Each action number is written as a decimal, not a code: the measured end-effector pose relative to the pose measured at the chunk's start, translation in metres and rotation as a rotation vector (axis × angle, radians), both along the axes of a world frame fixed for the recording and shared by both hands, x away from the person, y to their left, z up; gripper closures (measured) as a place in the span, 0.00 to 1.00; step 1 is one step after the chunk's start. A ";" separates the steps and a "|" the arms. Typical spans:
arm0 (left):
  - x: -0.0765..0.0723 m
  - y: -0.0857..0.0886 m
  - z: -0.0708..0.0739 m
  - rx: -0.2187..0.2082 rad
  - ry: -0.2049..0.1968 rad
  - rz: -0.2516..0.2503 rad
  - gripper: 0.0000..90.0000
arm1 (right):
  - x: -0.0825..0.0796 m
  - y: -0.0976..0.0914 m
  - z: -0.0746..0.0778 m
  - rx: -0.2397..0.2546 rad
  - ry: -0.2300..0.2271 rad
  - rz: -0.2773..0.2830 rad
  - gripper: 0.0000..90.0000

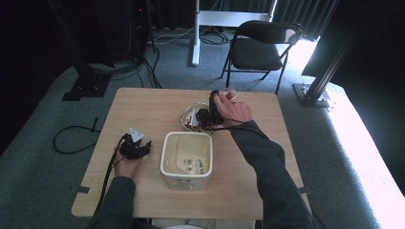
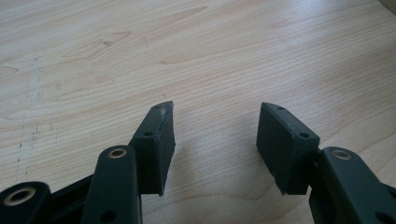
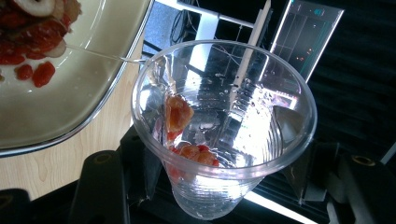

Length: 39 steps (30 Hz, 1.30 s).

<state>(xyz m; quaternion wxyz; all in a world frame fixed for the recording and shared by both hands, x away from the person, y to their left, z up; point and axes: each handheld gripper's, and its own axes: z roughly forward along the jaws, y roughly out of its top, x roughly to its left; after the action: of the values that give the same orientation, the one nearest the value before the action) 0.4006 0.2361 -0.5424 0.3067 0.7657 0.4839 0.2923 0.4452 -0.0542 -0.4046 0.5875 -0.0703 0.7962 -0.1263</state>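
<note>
My right gripper [image 3: 229,186] is shut on a clear plastic cup [image 3: 224,107], one jaw on each side of its lower wall. The cup lies tipped with its mouth beside a pale plate [image 3: 79,88] that holds red fruit pieces [image 3: 28,32]. A few red pieces [image 3: 177,114] cling inside the cup. In the high view the right gripper [image 1: 205,117] sits over the plate [image 1: 184,117] at the table's far middle. My left gripper [image 1: 138,145] rests near the left of the table; its jaws [image 2: 217,112] stand open over bare wood with nothing between them.
A white square tub [image 1: 186,180] with a pale liner inside stands between the two hands, near the front. The wooden table [image 1: 143,109] has free room at the far left. A black folding chair [image 1: 262,45] stands beyond the far edge.
</note>
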 end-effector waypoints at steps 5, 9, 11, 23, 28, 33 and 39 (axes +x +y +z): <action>0.000 0.000 0.000 0.000 0.000 0.000 0.53 | -0.001 0.004 0.000 -0.009 -0.004 0.010 0.42; 0.000 0.000 0.000 0.001 0.001 0.000 0.53 | -0.002 0.008 0.000 -0.016 -0.001 0.009 0.42; 0.000 0.000 0.000 0.000 0.002 0.000 0.53 | -0.005 0.012 0.002 -0.005 -0.006 0.028 0.42; 0.000 -0.001 0.000 0.006 -0.003 -0.001 0.53 | -0.005 0.013 -0.002 0.026 0.010 0.033 0.42; 0.000 0.000 0.000 -0.001 0.000 0.001 0.53 | -0.006 0.009 -0.003 0.018 -0.003 0.026 0.42; 0.000 0.000 0.000 0.005 0.000 -0.001 0.53 | -0.006 0.009 0.002 0.069 -0.004 0.021 0.42; 0.000 0.000 0.000 0.001 0.003 0.000 0.53 | -0.003 0.003 0.014 0.266 0.077 0.007 0.42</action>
<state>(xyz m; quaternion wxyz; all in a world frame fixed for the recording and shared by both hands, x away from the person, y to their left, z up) 0.4007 0.2361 -0.5422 0.3057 0.7664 0.4841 0.2911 0.4424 -0.0515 -0.3906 0.5611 0.0004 0.8276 -0.0148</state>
